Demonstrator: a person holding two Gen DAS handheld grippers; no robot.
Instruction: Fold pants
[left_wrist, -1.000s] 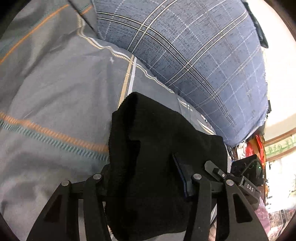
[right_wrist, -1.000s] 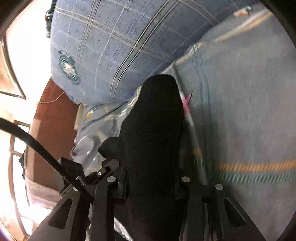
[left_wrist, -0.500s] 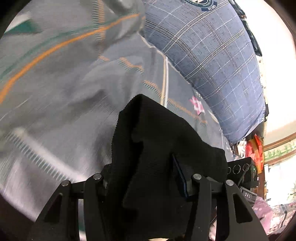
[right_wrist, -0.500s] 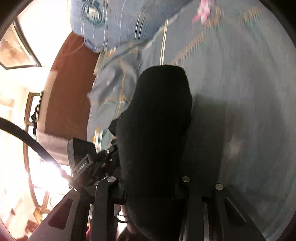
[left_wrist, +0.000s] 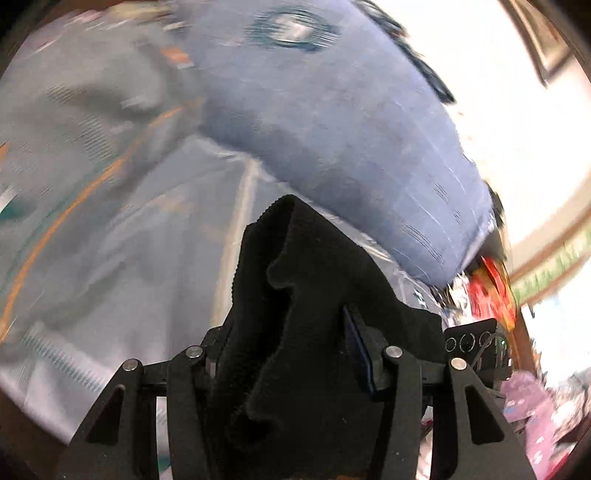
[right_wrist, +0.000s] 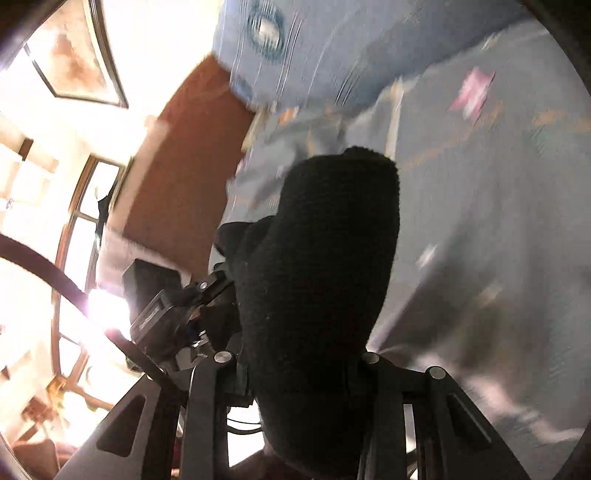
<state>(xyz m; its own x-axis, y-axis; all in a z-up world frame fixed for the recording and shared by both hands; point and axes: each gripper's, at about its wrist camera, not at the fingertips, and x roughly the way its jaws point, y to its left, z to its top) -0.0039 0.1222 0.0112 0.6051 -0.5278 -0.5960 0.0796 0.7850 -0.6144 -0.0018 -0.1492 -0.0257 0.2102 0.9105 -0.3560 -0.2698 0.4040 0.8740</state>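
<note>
Both grippers hold the black pants up over the bed.

The left gripper (left_wrist: 295, 354) is closed tight on a bunched edge of the black pants (left_wrist: 306, 314), and the right gripper (right_wrist: 295, 365) is pinching another thick part of the same pants. The cloth sticks up between the fingers of each one, lifted off the grey bed sheet (left_wrist: 110, 240). A big blue pillow (left_wrist: 332, 122) lies behind. Both views are blurry, so how the rest of the pants hang is hidden. This looks like the carrying part of a fold. Next, the two grippers likely need to lay the held edge down flat on the sheet, lined up neatly, and only then let go.
</note>
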